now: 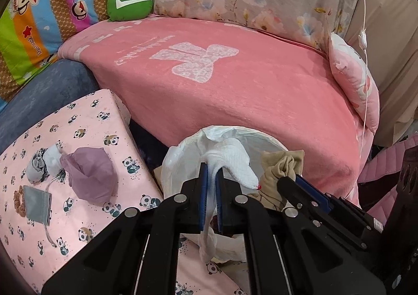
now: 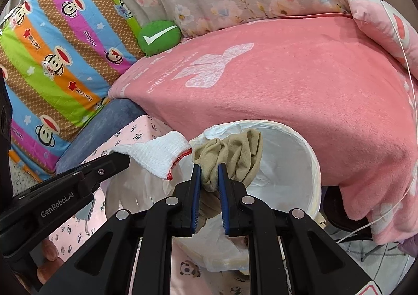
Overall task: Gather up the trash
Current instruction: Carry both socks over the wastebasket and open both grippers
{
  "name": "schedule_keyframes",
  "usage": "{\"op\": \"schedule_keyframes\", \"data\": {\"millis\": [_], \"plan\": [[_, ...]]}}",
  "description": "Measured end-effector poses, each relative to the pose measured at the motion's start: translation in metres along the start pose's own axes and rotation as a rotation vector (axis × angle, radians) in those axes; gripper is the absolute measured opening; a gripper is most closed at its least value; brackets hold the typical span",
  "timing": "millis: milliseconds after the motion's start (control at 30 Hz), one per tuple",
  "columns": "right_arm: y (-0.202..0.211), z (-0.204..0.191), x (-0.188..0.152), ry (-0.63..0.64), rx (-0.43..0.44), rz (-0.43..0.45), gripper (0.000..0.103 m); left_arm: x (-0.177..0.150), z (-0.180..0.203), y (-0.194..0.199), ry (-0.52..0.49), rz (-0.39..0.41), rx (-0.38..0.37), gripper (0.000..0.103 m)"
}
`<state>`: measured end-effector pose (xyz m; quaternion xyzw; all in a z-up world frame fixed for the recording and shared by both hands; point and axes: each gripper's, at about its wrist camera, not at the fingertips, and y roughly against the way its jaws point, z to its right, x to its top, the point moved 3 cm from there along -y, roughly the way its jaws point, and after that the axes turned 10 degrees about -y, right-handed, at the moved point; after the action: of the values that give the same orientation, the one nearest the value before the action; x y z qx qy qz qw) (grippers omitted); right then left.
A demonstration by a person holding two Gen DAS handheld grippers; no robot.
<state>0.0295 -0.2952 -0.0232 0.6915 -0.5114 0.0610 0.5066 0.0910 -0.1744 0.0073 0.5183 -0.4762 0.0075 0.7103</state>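
My left gripper [image 1: 212,172] is shut on a white knitted glove [image 1: 232,161] with a red-trimmed cuff and holds it over the white-lined trash bin [image 1: 261,135]. My right gripper [image 2: 209,171] is shut on a crumpled beige cloth [image 2: 235,154] over the same bin [image 2: 300,154]. The right gripper shows in the left wrist view [image 1: 290,180] with the beige cloth [image 1: 279,167]. The left gripper [image 2: 122,158] and glove [image 2: 162,156] show at the left of the right wrist view. Both items hang at the bin's mouth.
A panda-print pink cushion [image 1: 86,122] at left carries a purple mask [image 1: 91,175], a grey pouch [image 1: 36,203] and rolled socks [image 1: 41,164]. A pink blanket [image 1: 235,81] covers the sofa behind the bin. A green pillow [image 1: 129,4] and a white cable [image 1: 363,34] lie further back.
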Motion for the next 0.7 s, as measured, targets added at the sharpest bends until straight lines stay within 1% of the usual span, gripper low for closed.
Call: {"op": "schedule_keyframes", "data": {"millis": [133, 200, 233, 267, 333, 367, 400, 467, 700], "plan": [[-0.002, 0.002, 0.002, -0.001, -0.006, 0.000, 0.015, 0.001, 0.001, -0.004, 0.008, -0.008, -0.014, 0.007], [-0.003, 0.001, 0.002, -0.001, -0.008, 0.001, 0.016, 0.002, 0.000, -0.006, 0.012, -0.017, -0.018, 0.018], [-0.003, 0.001, 0.003, -0.001, -0.011, 0.004, 0.020, 0.002, -0.001, -0.006, 0.016, -0.014, -0.012, 0.034], [-0.003, 0.001, 0.003, -0.002, -0.011, 0.007, 0.020, 0.002, -0.002, -0.004, 0.020, -0.003, 0.005, 0.053], [-0.003, 0.001, 0.003, 0.000, -0.013, 0.010, 0.021, 0.003, -0.003, 0.002, 0.020, 0.035, 0.042, 0.067], [-0.003, 0.000, 0.004, 0.002, -0.013, 0.010, 0.021, 0.003, -0.004, 0.004, 0.017, 0.042, 0.050, 0.071], [-0.003, 0.000, 0.004, 0.004, -0.015, 0.010, 0.023, 0.003, -0.005, 0.005, 0.014, 0.044, 0.055, 0.071], [-0.003, -0.001, 0.004, 0.007, -0.019, 0.011, 0.029, 0.003, -0.008, 0.005, 0.018, 0.041, 0.062, 0.071], [0.001, -0.010, 0.000, 0.038, -0.030, 0.004, 0.036, -0.003, -0.021, 0.011, 0.054, 0.040, 0.086, 0.071]]}}
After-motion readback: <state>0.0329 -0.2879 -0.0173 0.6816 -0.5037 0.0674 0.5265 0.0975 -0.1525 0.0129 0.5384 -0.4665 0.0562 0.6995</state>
